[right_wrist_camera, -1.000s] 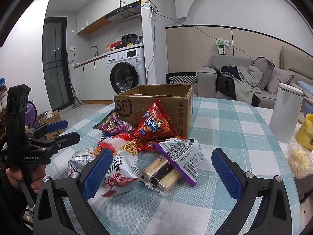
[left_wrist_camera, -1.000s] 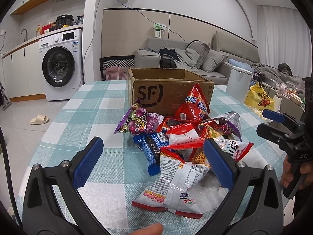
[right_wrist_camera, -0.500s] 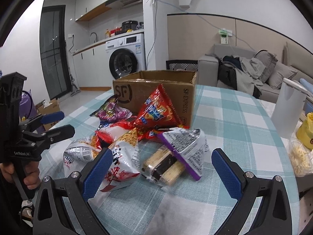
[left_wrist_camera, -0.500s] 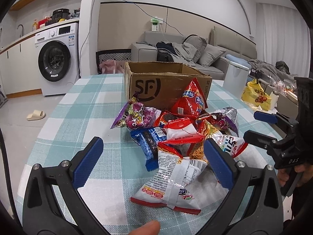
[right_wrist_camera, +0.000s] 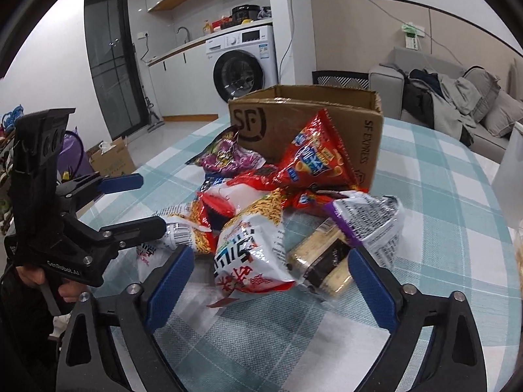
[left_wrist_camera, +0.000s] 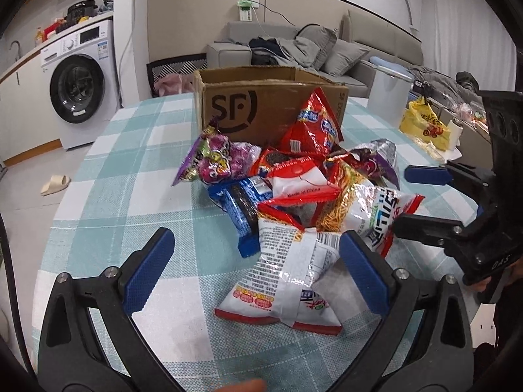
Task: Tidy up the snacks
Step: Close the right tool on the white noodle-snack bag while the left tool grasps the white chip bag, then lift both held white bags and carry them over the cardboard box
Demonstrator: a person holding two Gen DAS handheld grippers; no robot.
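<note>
A heap of snack bags lies on the checked tablecloth point(left_wrist_camera: 114, 196) in front of an open cardboard box point(left_wrist_camera: 268, 104) point(right_wrist_camera: 304, 121). My left gripper point(left_wrist_camera: 255, 254) point(right_wrist_camera: 140, 202) is open, its fingers on either side of a white-and-red packet point(left_wrist_camera: 287, 277) without touching it. My right gripper point(right_wrist_camera: 271, 261) point(left_wrist_camera: 415, 201) is closing around a white noodle packet point(right_wrist_camera: 251, 254) and a clear-wrapped biscuit pack point(right_wrist_camera: 327, 268); its pads do not press on them. A purple bag point(left_wrist_camera: 215, 160), a blue cookie pack point(left_wrist_camera: 242, 205) and a red triangular bag point(right_wrist_camera: 313, 163) lie further back.
A white bin point(left_wrist_camera: 389, 98) and a yellow bag point(left_wrist_camera: 425, 124) stand at the table's far right. Behind are a sofa point(left_wrist_camera: 294, 45) and a washing machine point(left_wrist_camera: 78, 88). Bare cloth lies left of the heap.
Both grippers have tipped down and come closer to the heap. The right gripper's fingers have drawn a little nearer together, with the noodle packet now between them.
</note>
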